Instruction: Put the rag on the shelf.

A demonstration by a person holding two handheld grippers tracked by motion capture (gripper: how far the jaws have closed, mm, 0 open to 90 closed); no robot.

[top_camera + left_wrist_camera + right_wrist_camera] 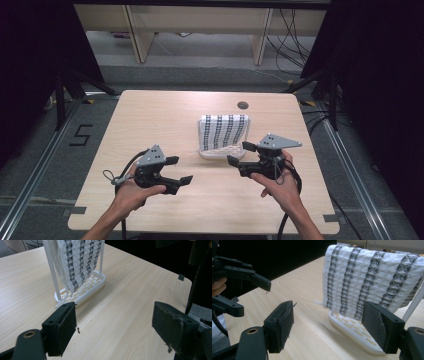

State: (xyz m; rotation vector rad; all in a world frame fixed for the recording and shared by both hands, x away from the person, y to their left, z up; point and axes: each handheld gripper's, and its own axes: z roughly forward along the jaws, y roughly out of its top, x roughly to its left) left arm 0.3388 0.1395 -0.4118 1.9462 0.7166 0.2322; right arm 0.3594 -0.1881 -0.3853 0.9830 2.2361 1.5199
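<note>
1. While both hands hover low over the table (150, 115), the left gripper (179, 170) has its jaws spread wide with nothing between them.
2. Across from it, the right gripper (239, 153) is likewise spread wide and empty, its jaws pointing toward the left one.
3. Just ahead of the right gripper's jaws stands a white rack (352, 332) with a slotted base.
4. Over that rack hangs a white cloth with dark patterned stripes (372, 277), forward and to the right of the left gripper.
</note>
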